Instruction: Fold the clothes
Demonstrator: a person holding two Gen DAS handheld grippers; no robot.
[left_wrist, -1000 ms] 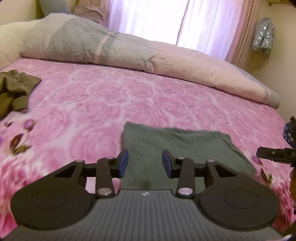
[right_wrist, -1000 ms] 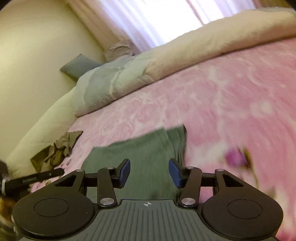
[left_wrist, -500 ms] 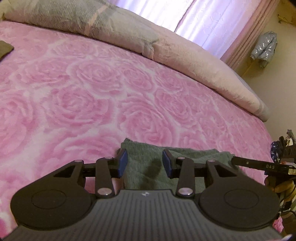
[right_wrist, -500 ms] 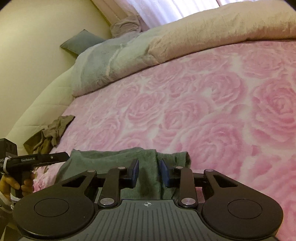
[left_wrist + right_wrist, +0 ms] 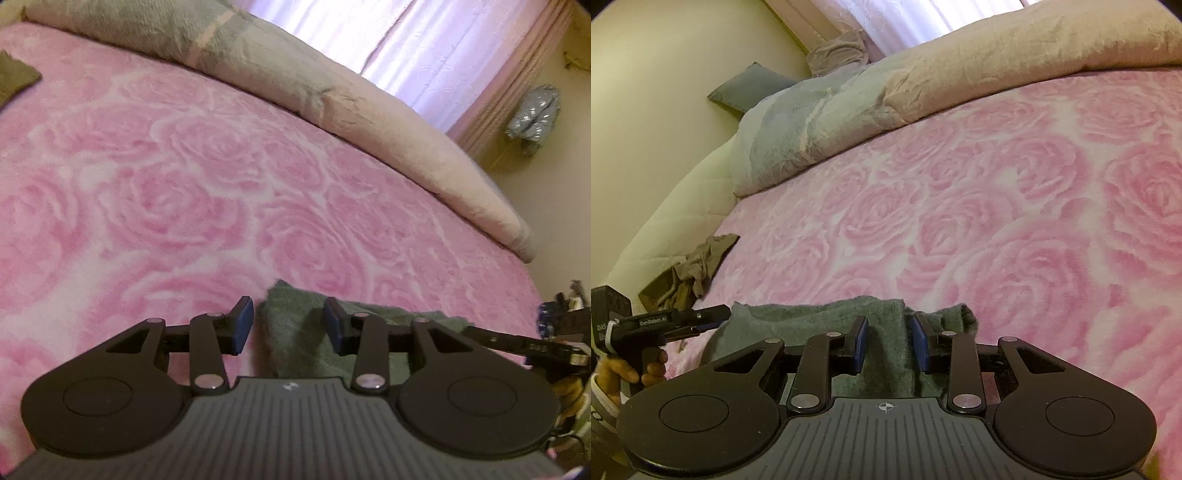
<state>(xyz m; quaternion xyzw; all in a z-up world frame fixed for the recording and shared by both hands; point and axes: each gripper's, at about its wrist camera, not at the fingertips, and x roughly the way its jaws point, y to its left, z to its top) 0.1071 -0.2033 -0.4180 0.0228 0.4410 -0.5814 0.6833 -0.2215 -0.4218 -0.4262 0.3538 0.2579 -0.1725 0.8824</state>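
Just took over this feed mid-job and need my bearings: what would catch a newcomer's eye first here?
The pink rose-patterned bedspread fills both views. A green garment lies bunched at its near edge, with the right gripper pinching a fold of it while the left gripper is closing around its other end. An olive garment lies crumpled by the bed's left edge in the right wrist view, and a folded duvet runs along the far side.

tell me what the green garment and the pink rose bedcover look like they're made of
Green garment: seems a soft knit or fleece, matte, with a fuzzy nap and limp folds. Pink rose bedcover: looks like plush fleece, with a velvety raised pile over the printed roses; fibre can't be told.
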